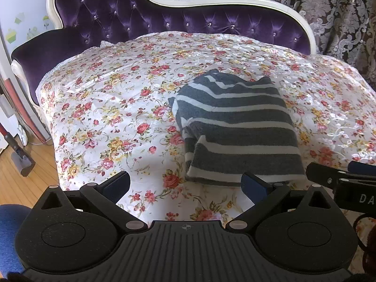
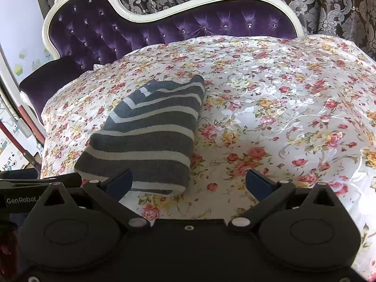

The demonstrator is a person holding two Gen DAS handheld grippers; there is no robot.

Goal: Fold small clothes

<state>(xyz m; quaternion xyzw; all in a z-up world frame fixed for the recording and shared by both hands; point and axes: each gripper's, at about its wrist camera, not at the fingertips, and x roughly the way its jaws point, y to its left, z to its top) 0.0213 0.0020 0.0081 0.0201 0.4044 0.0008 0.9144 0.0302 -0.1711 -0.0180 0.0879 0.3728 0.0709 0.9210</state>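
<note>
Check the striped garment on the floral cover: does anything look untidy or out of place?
Mostly tidy. The striped garment lies folded on the floral cover, but its far end bunches up unevenly. Both grippers, left and right, are open, holding nothing.

We see a chaise sofa (image 1: 112, 11) with tufted purple velvet and a cream carved frame, its seat wholly draped in a white floral cover (image 1: 105, 108) printed with red and yellow roses. Directly on that cover lies one folded grey garment with white stripes (image 1: 237, 127), lying flat in a compact bundle, toward 3 o'clock of centre in the left wrist view and toward 9 o'clock in the right wrist view (image 2: 150, 136). The sofa stands on a wooden floor (image 1: 28, 178).
</note>
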